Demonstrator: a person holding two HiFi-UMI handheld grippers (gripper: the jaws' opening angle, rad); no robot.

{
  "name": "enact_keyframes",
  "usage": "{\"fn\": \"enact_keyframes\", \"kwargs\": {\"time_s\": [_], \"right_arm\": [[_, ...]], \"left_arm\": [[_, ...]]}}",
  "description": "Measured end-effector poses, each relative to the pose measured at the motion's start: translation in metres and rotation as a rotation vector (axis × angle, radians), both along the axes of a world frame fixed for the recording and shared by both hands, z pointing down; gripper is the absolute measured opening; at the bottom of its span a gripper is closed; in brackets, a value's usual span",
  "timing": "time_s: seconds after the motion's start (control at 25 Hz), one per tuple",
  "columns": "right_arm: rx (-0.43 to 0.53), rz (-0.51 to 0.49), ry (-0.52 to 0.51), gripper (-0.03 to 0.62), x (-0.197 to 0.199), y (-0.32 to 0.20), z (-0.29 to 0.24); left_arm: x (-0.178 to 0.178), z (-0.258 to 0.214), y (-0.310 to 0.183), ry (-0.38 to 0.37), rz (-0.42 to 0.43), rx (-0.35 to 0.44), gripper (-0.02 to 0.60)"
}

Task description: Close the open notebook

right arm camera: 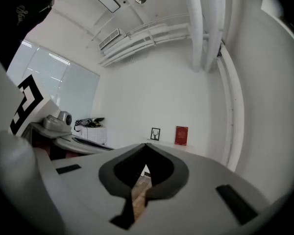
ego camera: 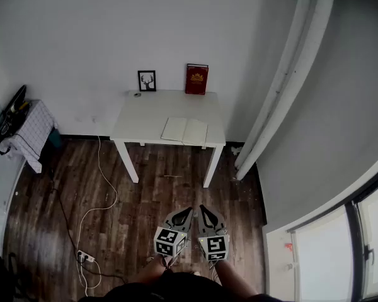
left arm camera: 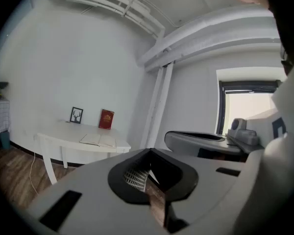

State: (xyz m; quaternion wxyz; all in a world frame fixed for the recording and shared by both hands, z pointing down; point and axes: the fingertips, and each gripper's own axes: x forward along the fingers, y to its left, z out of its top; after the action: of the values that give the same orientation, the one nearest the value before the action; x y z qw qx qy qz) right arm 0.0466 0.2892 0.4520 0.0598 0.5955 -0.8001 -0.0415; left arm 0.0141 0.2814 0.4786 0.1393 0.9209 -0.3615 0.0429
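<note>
The open notebook [ego camera: 184,130] lies flat with white pages up, at the front right part of a white table [ego camera: 145,115] against the far wall. In the left gripper view the notebook [left arm camera: 99,140] shows far off on the table [left arm camera: 63,133]. Both grippers are held side by side low over the wooden floor, well short of the table. My left gripper [ego camera: 184,214] [left arm camera: 149,151] is shut with nothing in it. My right gripper [ego camera: 205,211] [right arm camera: 147,144] is shut and empty too. In the right gripper view the jaws hide the notebook.
A red book [ego camera: 196,79] and a small framed deer picture [ego camera: 147,80] lean on the wall at the table's back. A cloth-covered side stand [ego camera: 31,129] is at left. A white cable and power strip [ego camera: 85,255] lie on the floor. A slanted white pillar [ego camera: 283,87] rises at right.
</note>
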Motion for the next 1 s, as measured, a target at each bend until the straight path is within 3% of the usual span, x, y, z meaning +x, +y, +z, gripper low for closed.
{"fn": "enact_keyframes", "kwargs": {"time_s": [0.4, 0.72, 1.0], "right_arm": [[-0.017, -0.053, -0.013, 0.021, -0.042, -0.008, 0.003], [-0.039, -0.154, -0.033, 0.023, -0.102, -0.032, 0.011], [-0.056, -0.187, -0.014, 0.023, -0.144, -0.053, 0.016]], "left_arm": [[-0.040, -0.001, 0.002, -0.012, -0.046, -0.012, 0.003], [-0.099, 0.006, -0.017, -0.007, -0.146, -0.031, 0.003], [-0.152, 0.008, -0.040, 0.013, -0.204, -0.033, 0.003]]}}
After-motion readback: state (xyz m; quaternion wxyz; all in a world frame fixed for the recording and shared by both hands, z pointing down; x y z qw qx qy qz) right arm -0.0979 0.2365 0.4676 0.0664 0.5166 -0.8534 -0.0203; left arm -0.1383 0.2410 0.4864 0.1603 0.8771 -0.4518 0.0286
